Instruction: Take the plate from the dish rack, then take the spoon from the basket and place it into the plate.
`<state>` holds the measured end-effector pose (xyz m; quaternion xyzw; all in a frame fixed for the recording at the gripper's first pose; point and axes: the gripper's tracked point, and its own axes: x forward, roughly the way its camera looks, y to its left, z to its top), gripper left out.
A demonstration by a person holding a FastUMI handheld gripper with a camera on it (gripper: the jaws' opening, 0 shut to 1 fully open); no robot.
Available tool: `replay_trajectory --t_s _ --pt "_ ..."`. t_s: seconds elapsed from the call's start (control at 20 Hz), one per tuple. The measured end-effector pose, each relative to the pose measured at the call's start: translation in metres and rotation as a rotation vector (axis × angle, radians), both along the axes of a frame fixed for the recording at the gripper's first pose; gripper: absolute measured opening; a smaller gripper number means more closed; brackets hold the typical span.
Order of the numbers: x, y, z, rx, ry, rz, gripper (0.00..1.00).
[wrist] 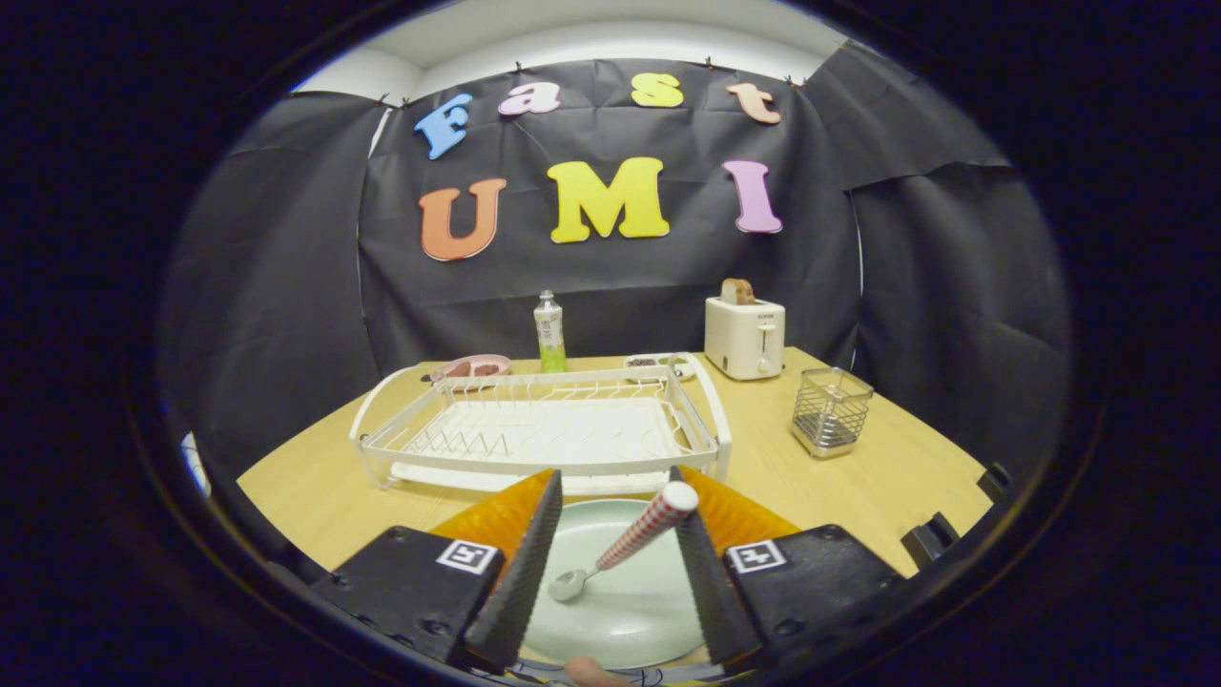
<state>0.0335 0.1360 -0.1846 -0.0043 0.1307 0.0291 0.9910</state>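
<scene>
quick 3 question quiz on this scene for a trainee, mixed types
1. True or false: the spoon lies on the plate.
2. Where does the plate sit? A) in the dish rack B) on the table, in front of the rack.
3. Fill in: the gripper fingers are ____, with the spoon between them.

Key: 1 true; 2 B; 3 open, neither finger clearly pressing the spoon.

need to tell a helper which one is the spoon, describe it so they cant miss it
Start at the white dish rack; just in front lies a pale green plate, between the open tongs. The spoon lies on it, the only piece with a red-and-white patterned handle and metal bowl.
</scene>
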Motion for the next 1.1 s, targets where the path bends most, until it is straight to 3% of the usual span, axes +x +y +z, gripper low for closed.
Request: replay_trajectory --t_s 0.25,0.45,0.65,1.1 --pt "-0.016 -0.005 0.029 -0.045 -0.074 -0.016 1.00" --pt "-0.033 -0.003 0.045 -0.074 -0.108 -0.019 1.00" --pt "-0.049 -0.016 0.058 -0.103 -0.141 -0.087 1.00" --pt "-0.076 -0.031 0.064 -0.058 -0.170 -0.105 1.00"
